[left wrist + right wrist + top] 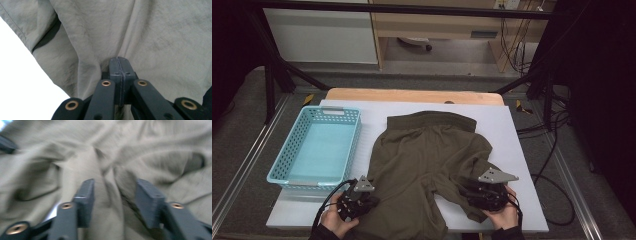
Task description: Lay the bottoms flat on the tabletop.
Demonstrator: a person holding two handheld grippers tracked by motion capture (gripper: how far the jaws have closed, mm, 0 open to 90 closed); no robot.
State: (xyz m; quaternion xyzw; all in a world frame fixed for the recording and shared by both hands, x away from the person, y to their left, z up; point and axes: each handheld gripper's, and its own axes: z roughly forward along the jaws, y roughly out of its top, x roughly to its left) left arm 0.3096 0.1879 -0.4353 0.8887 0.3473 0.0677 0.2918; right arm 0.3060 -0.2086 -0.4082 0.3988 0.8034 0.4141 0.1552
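— What are they at with those olive shorts (422, 165)?

— Folding, by my guess. The shorts lie spread on the white table (522, 150), waistband toward twelve o'clock, legs toward six, so the long axis runs twelve to six. The blue basket (287, 170) sits just beside them at nine o'clock.

— And the claws?

— The left gripper (119, 60) has its jaws pressed together, pinching a fold of cloth at the hem of the left leg, around seven o'clock. The right gripper (113, 192) stands with its jaws apart over the bunched right leg at about five o'clock; cloth lies between them, but the pads don't press it.

— So what next?

— I'd judge the right one must close on that crumpled hem, then both can lift the legs toward the waistband.
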